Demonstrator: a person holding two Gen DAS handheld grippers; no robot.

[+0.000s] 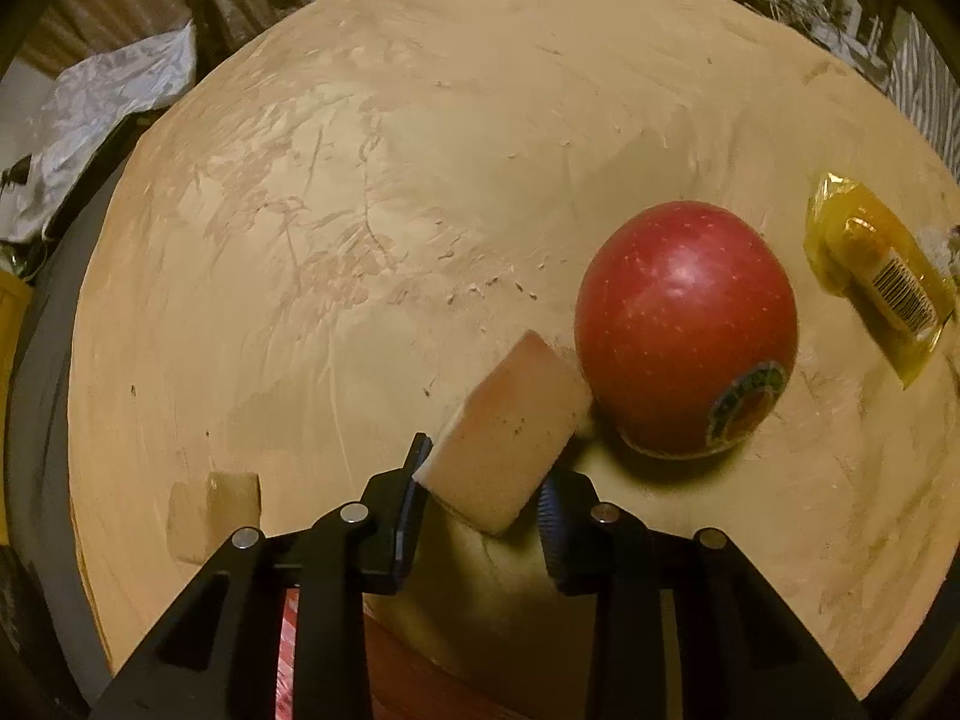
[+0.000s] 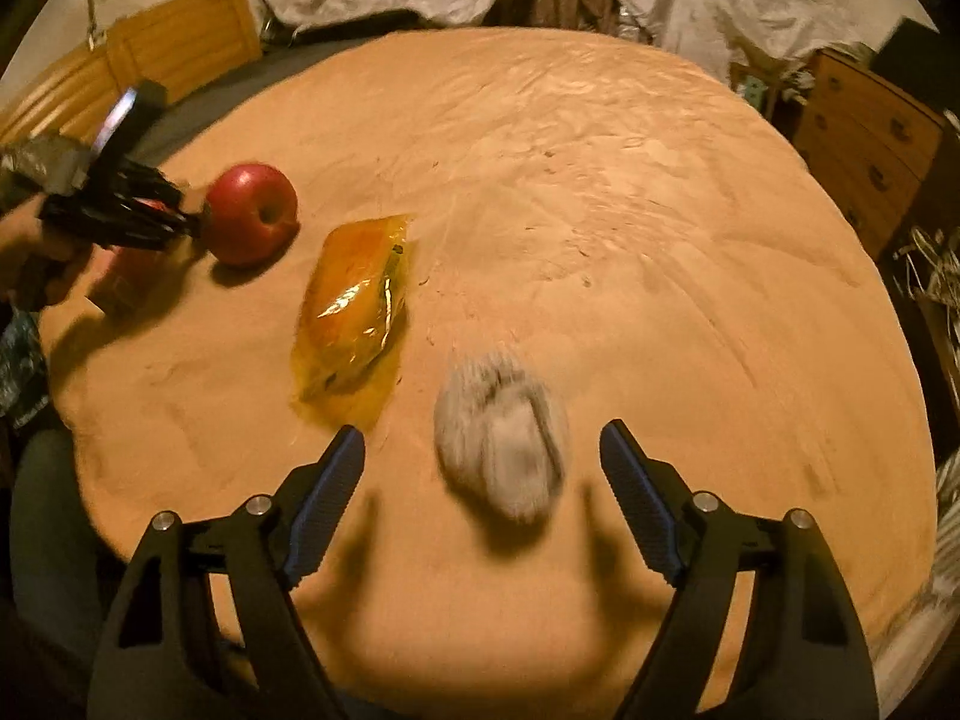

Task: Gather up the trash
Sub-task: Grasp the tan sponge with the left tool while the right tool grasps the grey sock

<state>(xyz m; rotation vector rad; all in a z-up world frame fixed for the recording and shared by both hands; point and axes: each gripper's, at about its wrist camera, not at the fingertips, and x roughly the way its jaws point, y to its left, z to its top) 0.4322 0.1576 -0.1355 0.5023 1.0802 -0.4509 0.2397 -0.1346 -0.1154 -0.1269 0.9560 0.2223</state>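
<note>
My left gripper (image 1: 483, 474) is shut on a pale sponge block (image 1: 510, 432), held tilted just above the round wooden table (image 1: 420, 150). The block's far corner touches or nearly touches a red apple (image 1: 684, 330) with a sticker. In the right wrist view the left gripper (image 2: 180, 222) sits beside the apple (image 2: 252, 222). A yellow plastic wrapper (image 2: 354, 306) lies mid-table, also at the right edge of the left view as the wrapper (image 1: 876, 270). My right gripper (image 2: 483, 456) is open, its fingers either side of a crumpled grey-white paper ball (image 2: 501, 444), blurred.
A small tan block (image 1: 213, 510) lies at the table's near-left edge. White plastic bags (image 2: 720, 6) and a wooden dresser (image 2: 870, 144) stand beyond the table. A hand (image 2: 36, 252) holds the left gripper. The far half of the table (image 2: 600, 150) is bare wood.
</note>
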